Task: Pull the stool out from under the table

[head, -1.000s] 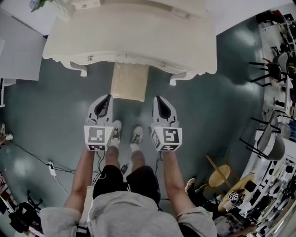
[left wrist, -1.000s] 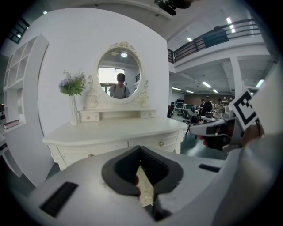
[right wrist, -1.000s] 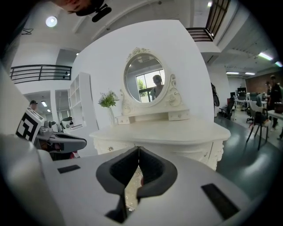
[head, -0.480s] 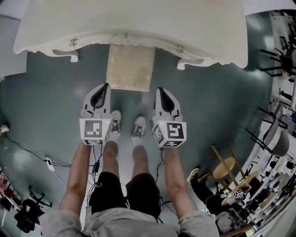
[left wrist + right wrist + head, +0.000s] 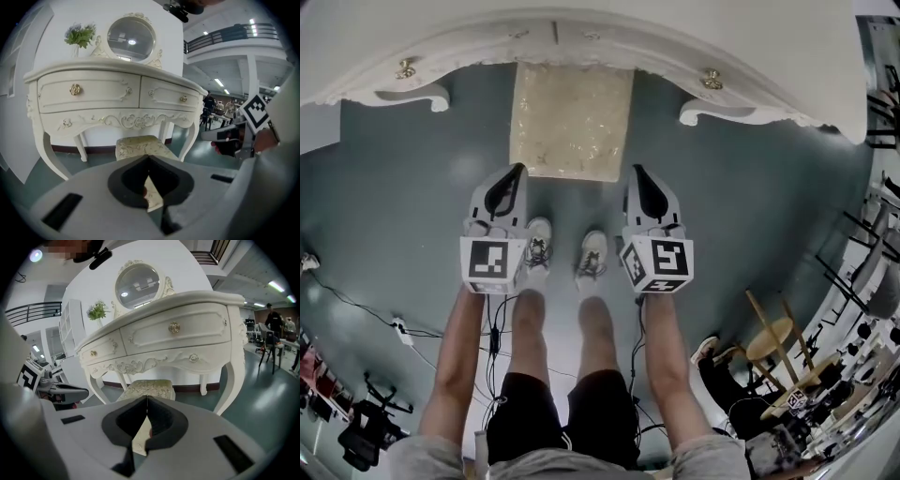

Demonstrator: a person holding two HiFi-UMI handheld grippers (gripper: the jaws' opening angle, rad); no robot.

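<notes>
A stool (image 5: 570, 120) with a cream patterned cushion stands partly under the white dressing table (image 5: 581, 42), its near half sticking out towards me. My left gripper (image 5: 519, 171) hangs just short of the stool's near left corner, jaws shut and empty. My right gripper (image 5: 636, 172) is level with it by the near right corner, also shut with nothing held. Both point at the stool (image 5: 136, 145) from in front, and the cushion (image 5: 150, 389) shows below the table's carved apron in each gripper view.
The table's curved legs (image 5: 712, 114) flank the stool on both sides. My feet (image 5: 566, 253) stand on the green floor between the grippers. Cables and a power strip (image 5: 398, 328) lie at the left; wooden stools (image 5: 773, 342) and clutter sit at the right.
Both grippers have sunk together towards the floor and now sit closer to the stool's near edge. The head view has dropped, so table and stool look larger.
</notes>
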